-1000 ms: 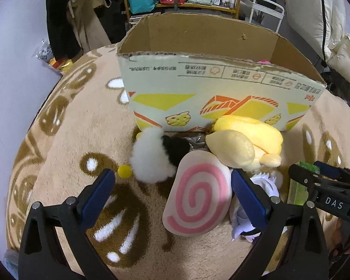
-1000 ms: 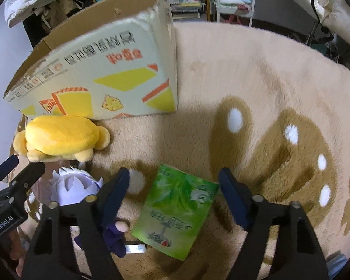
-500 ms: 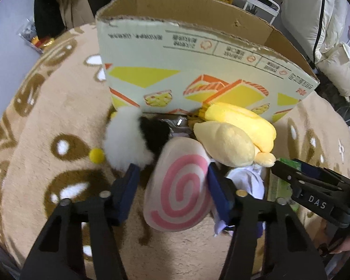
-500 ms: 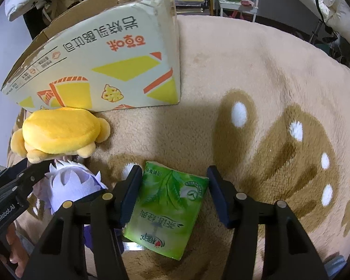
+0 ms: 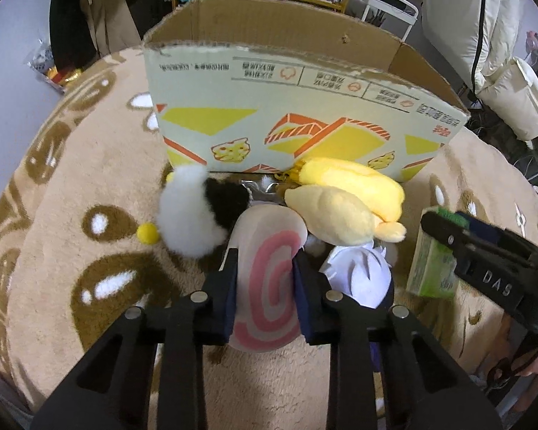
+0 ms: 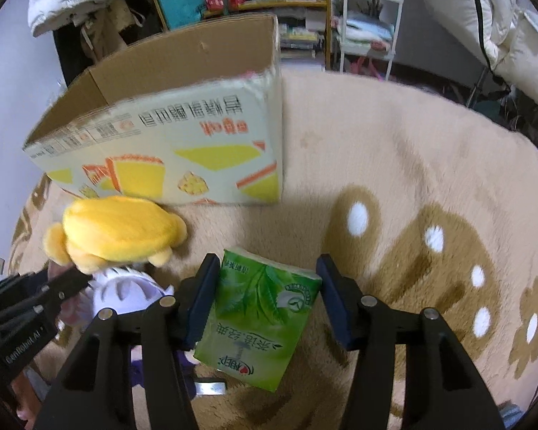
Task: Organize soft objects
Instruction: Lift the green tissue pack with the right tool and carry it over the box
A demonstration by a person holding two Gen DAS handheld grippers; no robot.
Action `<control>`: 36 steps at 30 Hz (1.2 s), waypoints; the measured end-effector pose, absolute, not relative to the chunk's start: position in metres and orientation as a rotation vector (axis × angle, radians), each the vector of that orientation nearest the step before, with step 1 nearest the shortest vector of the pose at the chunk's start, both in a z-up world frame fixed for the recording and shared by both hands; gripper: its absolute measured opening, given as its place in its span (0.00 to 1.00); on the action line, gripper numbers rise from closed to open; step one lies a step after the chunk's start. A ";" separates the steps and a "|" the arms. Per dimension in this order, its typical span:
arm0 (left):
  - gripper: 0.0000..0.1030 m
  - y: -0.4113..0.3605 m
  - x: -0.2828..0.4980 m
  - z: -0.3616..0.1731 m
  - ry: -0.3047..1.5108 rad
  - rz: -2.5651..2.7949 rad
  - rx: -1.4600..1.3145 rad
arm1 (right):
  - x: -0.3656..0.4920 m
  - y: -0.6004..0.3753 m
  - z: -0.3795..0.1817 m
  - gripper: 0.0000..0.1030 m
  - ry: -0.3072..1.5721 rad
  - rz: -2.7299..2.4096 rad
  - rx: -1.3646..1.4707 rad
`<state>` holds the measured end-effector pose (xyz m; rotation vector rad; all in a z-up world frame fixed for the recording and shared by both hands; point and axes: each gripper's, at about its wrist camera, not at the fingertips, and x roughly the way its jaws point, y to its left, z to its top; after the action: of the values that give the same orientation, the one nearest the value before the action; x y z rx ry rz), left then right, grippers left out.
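Nothing visibly boxed yet: left gripper (image 5: 265,286) clenches the swirl cushion (image 5: 265,283), right gripper (image 6: 269,297) straddles the tissue pack (image 6: 258,315), loose, toys beside the box (image 5: 287,107)

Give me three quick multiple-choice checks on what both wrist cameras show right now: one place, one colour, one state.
1. The yellow plush lies:
A. inside the cardboard box
B. on the rug, in front of the box
C. on a shelf

2. The swirl on the round cushion is:
A. pink
B. blue
C. black

3. The right gripper is:
A. shut tight on the tissue pack
B. open around the tissue pack
C. far from it

Answers:
1 B: it rests against the cardboard box outer wall.
2 A: pink spiral on white.
3 B: a gap shows beside the green tissue pack.
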<state>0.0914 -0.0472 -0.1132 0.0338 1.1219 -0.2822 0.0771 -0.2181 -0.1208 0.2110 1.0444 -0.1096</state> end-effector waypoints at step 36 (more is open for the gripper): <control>0.25 -0.023 0.053 0.004 0.587 -0.175 0.101 | 0.062 -0.217 -0.011 0.56 0.558 -0.004 0.156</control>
<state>0.0527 -0.0234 0.0036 0.1006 0.5866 -0.1751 0.0617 -0.2170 -0.0106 0.1556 0.5584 -0.0041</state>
